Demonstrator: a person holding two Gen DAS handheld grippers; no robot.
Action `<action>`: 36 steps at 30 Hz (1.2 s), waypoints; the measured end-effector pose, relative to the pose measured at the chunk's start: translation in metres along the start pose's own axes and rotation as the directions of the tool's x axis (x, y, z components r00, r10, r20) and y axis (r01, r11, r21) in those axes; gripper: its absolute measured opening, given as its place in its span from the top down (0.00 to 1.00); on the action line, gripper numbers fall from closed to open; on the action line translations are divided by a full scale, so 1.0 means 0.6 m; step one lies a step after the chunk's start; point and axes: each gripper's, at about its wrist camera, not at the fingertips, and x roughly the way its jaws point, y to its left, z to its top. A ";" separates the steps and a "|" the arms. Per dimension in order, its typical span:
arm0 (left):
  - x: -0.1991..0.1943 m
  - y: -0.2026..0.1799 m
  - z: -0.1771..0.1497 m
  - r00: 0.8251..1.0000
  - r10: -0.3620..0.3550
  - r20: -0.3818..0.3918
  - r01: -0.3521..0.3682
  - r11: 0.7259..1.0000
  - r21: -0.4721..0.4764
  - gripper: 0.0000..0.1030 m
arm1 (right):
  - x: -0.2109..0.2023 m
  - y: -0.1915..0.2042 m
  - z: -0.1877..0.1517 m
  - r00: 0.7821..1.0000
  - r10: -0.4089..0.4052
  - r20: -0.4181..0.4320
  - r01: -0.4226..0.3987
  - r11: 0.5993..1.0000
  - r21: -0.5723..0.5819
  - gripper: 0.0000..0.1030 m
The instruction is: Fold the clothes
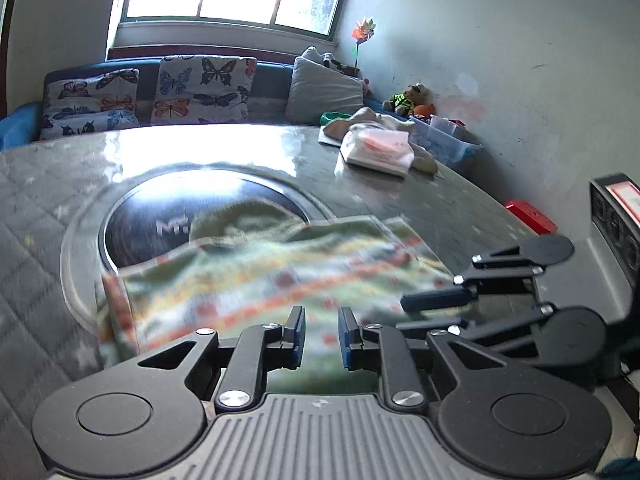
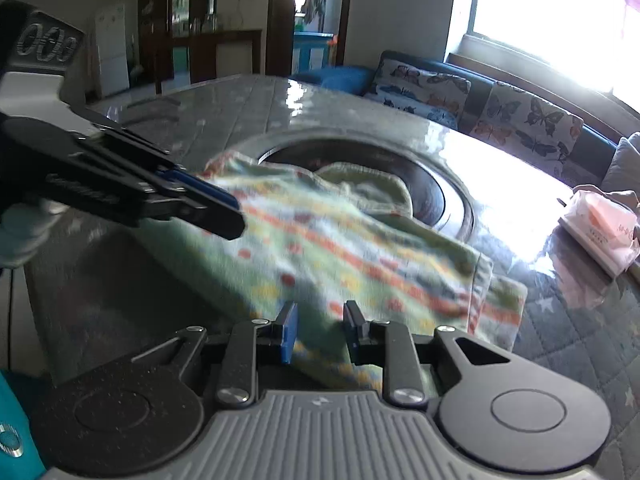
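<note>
A green garment [image 1: 256, 280] with orange, red and yellow stripes lies folded and blurred on the table, partly over the round black hotplate [image 1: 168, 216]. My left gripper [image 1: 322, 312] is open just above its near edge, with nothing between the pads. My right gripper [image 2: 320, 306] is open over the garment [image 2: 340, 248] near its front edge, empty. The right gripper also shows in the left wrist view [image 1: 436, 312] at the garment's right side. The left gripper shows in the right wrist view [image 2: 224, 216] above the garment's left part.
A grey patterned glossy table [image 1: 60, 200] with strong window glare. A pink-white tissue pack [image 1: 380, 148] and crumpled cloth lie at the far right. A blue bin [image 1: 448, 140] and toys stand beyond. A sofa with butterfly cushions [image 1: 160, 92] runs behind.
</note>
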 end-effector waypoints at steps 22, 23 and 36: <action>-0.048 0.070 -0.054 0.997 0.073 -0.009 -0.074 0.979 -0.190 0.81 | 0.011 0.019 0.034 0.997 0.069 0.032 -0.068 0.998 -0.013 0.77; -0.049 0.074 -0.058 0.997 0.070 -0.013 -0.071 0.977 -0.200 0.81 | 0.014 0.020 0.033 0.997 0.069 0.025 -0.069 0.998 -0.012 0.77; -0.049 0.106 -0.048 0.996 0.090 -0.022 -0.092 0.967 -0.237 0.81 | 0.031 0.027 0.062 0.994 0.104 0.041 -0.102 0.994 -0.031 0.77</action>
